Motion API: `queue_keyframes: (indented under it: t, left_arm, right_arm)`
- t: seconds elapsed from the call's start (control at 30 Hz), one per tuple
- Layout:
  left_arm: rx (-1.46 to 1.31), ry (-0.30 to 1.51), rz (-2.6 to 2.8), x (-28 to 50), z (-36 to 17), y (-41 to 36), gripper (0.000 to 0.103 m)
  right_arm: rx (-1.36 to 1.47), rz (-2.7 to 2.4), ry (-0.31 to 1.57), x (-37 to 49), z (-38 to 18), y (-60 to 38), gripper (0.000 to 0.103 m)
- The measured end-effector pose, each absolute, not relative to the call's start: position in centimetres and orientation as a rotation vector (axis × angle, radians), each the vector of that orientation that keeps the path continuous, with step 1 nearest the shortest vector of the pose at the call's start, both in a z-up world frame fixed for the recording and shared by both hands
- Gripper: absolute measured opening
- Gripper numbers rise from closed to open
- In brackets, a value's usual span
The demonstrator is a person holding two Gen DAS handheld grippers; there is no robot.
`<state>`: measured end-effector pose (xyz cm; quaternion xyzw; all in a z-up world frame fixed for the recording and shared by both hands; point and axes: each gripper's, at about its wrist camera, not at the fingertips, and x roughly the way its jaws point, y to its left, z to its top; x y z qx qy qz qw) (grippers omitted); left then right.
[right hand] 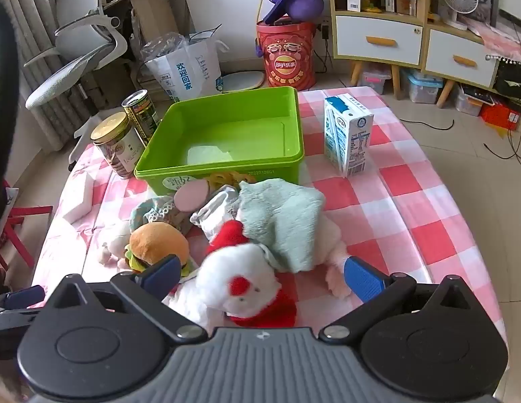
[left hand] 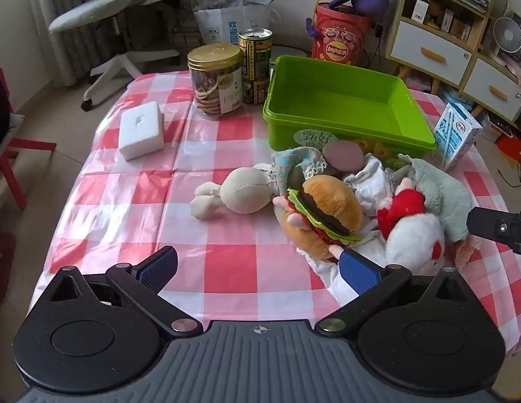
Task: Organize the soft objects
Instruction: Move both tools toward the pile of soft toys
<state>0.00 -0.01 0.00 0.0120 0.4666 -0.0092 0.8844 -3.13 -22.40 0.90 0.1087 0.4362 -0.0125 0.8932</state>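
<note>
A heap of soft toys lies in front of an empty green bin (left hand: 344, 100) (right hand: 227, 134): a beige rabbit doll (left hand: 240, 191), a plush hamburger (left hand: 324, 215) (right hand: 159, 245), a white and red plush (left hand: 411, 241) (right hand: 237, 282), a grey-green plush (left hand: 442, 191) (right hand: 280, 218) and white cloth (left hand: 368, 181). My left gripper (left hand: 258, 270) is open over the bare cloth, its right pad beside the hamburger. My right gripper (right hand: 260, 277) is open, with the white and red plush between its fingers but no pad pressing on it.
On the pink checked tablecloth (left hand: 200, 228) stand a cookie jar (left hand: 215, 80), a tin can (left hand: 255, 63), a white box (left hand: 141, 131) and a milk carton (left hand: 457, 134) (right hand: 348, 134). Beyond the table are an office chair (left hand: 109, 3), a red bucket (right hand: 287, 57) and shelves.
</note>
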Motion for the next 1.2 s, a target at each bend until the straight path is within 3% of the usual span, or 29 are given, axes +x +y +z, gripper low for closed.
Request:
queue_keyframes:
  t: [1.2]
  left_arm:
    - [0.038, 0.948, -0.037, 0.0, 0.5, -0.6, 0.098]
  right_arm:
    - [0.204, -0.006, 0.907, -2.9, 0.7, -22.0, 0.074]
